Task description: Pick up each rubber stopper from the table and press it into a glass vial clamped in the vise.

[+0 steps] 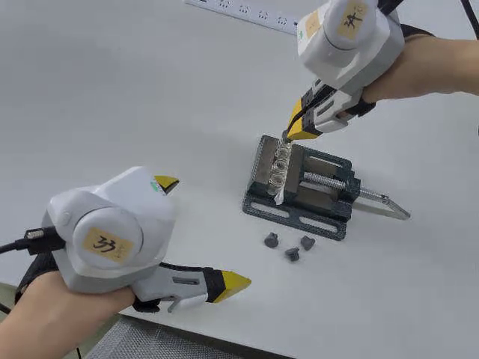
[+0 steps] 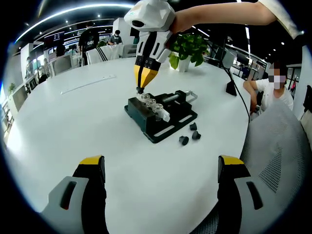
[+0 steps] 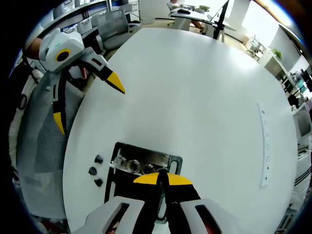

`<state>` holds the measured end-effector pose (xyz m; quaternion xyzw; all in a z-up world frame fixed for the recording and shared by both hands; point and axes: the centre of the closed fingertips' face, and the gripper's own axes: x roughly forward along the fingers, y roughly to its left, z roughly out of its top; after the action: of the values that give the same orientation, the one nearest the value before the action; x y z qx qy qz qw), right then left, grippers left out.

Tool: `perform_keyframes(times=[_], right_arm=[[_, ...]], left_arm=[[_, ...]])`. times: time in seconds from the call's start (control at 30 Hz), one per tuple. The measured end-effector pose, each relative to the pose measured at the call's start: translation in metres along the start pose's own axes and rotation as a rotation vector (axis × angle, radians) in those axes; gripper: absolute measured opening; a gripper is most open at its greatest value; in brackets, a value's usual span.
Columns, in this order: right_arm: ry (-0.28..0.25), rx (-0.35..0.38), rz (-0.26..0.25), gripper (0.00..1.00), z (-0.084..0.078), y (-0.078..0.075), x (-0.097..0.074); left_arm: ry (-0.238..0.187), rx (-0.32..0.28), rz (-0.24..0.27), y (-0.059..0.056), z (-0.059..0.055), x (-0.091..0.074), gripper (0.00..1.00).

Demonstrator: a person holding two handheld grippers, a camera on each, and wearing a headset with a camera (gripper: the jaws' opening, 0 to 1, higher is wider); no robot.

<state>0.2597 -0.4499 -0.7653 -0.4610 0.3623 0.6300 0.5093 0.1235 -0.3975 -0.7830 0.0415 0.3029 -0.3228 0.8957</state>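
**Desk:** What sits nearest the front edge?

**Photographer:** The left gripper (image 1: 208,232), held low just inside the rim of the round white table (image 1: 112,90). Its jaws are spread wide with nothing between them. In the left gripper view its yellow tips frame bare tabletop. A grey mesh chair (image 1: 142,345) shows just past the edge beneath it.

**Desk:** And the loose parts?

**Photographer:** Three dark rubber stoppers (image 1: 288,245) lie in a close cluster, none touching another. They sit between the front edge and the vise (image 1: 329,196), just beside its base.

**Desk:** The vise itself?

**Photographer:** It stands well in from every edge, with a row of glass vials (image 1: 281,168) clamped mouths-up between its blocks. Its screw handle (image 1: 385,200) juts out on the person's right.

**Desk:** Where is the other tool?

**Photographer:** The right gripper (image 1: 288,137) points steeply down onto the far end of the vial row. Its jaws are drawn together, as the right gripper view shows. A small grey speck shows at the tips in the head view, too small to say whether it is a stopper.

**Desk:** Room to move?

**Photographer:** Plenty. Bare table spreads to the left of the vise and beyond it. A white power strip (image 1: 239,11) lies well apart near the far side.
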Motion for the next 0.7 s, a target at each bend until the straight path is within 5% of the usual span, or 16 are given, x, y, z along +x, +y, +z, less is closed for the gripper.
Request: perform_keyframes(times=[0.7], right_arm=[[0.005, 0.017, 0.038, 0.00, -0.0023, 0.0020, 0.0003]], left_arm=[[-0.004, -0.006, 0.001, 0.0003, -0.0007, 0.0016, 0.95]])
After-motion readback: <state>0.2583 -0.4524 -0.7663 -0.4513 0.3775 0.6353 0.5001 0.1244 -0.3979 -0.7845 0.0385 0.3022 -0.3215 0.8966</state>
